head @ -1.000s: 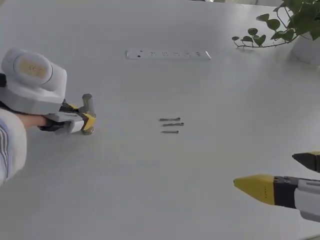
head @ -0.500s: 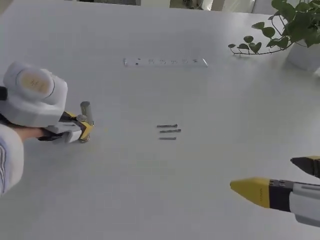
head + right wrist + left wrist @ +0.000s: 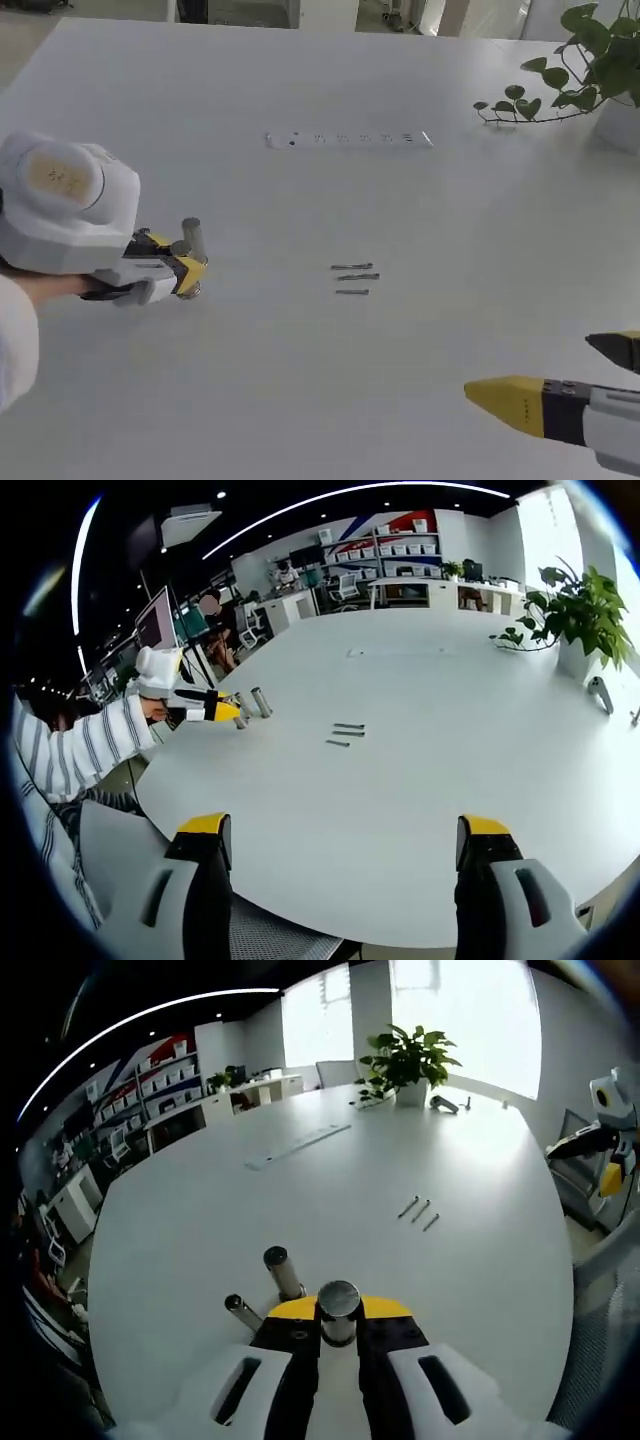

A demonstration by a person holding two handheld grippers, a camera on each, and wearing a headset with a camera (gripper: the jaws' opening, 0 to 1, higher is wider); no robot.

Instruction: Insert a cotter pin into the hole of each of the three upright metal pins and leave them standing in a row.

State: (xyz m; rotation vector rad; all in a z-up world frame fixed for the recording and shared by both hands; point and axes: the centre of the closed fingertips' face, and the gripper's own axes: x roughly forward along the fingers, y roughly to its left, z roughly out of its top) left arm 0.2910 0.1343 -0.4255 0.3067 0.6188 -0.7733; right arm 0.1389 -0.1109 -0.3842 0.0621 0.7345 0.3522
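Three cotter pins [image 3: 352,279] lie flat on the white table [image 3: 300,380], parallel and close together, just right of centre in the head view. They are well apart from the metal pins.

Left gripper [image 3: 188,272]: at the left edge of the head view, low over the table. Its yellow-tipped jaws are closed round the gripped metal pin [image 3: 339,1305], which stands upright between the tips at lower centre of the left gripper view.

Second metal pin [image 3: 283,1270]: upright, just up and left of the gripped one, near but apart.

Third metal pin [image 3: 243,1312]: lower left of the tips, beside one jaw. Whether it touches that jaw cannot be told.

Pin holes are too small to make out in any view.

Right gripper [image 3: 560,372]: lower right corner of the head view, jaws spread wide with nothing between them. The right gripper view shows the same wide gap at its bottom edge.

Power strip [image 3: 348,139]: white, lying across the upper centre of the head view, beyond the cotter pins.

Potted plant [image 3: 575,60]: upper right corner of the head view.

Striped sleeve [image 3: 80,750]: left side of the right gripper view, behind the left gripper
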